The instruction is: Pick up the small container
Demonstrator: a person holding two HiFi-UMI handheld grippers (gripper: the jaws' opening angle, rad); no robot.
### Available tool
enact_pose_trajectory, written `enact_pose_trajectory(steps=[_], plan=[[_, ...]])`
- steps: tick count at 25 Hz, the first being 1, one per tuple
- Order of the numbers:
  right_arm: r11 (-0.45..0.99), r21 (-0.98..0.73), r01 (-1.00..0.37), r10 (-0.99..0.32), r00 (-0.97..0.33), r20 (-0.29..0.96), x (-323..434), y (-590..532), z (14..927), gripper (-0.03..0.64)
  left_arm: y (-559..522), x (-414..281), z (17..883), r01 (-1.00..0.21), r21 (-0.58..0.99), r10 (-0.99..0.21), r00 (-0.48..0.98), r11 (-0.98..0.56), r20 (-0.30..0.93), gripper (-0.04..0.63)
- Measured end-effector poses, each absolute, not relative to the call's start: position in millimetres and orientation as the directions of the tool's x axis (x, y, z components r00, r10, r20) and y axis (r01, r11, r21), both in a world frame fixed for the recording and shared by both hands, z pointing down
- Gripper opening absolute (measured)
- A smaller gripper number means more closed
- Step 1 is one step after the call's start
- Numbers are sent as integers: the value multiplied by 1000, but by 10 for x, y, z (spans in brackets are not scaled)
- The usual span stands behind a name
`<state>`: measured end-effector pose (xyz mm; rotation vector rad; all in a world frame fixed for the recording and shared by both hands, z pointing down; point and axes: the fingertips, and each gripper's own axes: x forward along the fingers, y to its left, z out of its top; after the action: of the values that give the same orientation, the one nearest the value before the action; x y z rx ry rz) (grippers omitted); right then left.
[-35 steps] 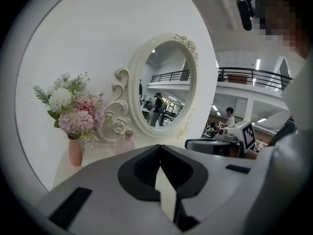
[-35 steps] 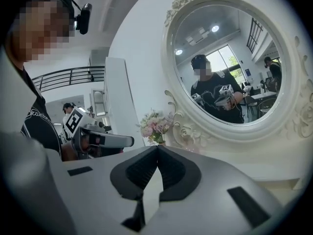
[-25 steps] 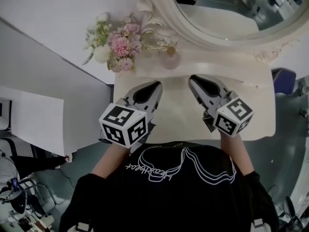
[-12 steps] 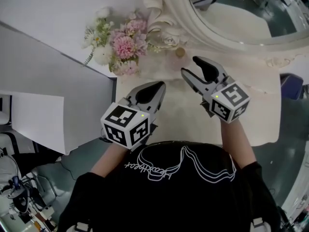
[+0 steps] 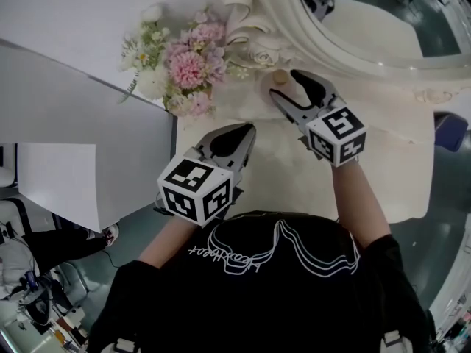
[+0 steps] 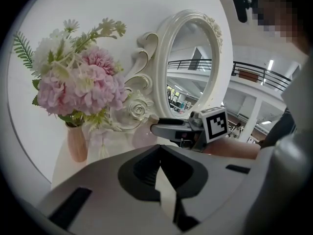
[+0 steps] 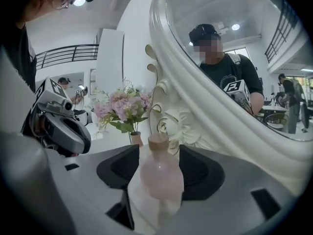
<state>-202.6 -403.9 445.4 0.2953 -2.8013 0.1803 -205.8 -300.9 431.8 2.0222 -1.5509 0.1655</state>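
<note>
R claw [image 5: 283, 85] has just been opening, jaws wide apart round the small pink container [image 7: 161, 174] on the counter [image 5: 287, 186] by the mirror [image 5: 368, 28]; L claw [image 5: 240, 134] is closed & empty.

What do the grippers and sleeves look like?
The left gripper and right gripper are grey with black-lined tapered jaws; each carries a white cube with black square markers. The right's jaws have just been opening, a bottle between them. Black short-sleeved shirt, white print.
</note>
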Motion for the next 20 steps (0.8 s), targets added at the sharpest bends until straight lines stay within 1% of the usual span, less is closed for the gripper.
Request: enact_pose_trajectory(steps=[4,13,20], plan=[[977,-69,-204,-171,-930,327,-2100,-4005,4503,232,-3002,-2053,4360,-916,370,-841,319,-155,437,3],[973,-43,-229,-204,-927,316,-2125,-4039,4510,138,-3000,-2058,4390,-915,375,-839,317,-148,442,3],[969,-43,-243,-220,-928,300,-2116,-4060,4504,121,-2979,-2072,4442,-919,369,-837,306,-136,453,2]])
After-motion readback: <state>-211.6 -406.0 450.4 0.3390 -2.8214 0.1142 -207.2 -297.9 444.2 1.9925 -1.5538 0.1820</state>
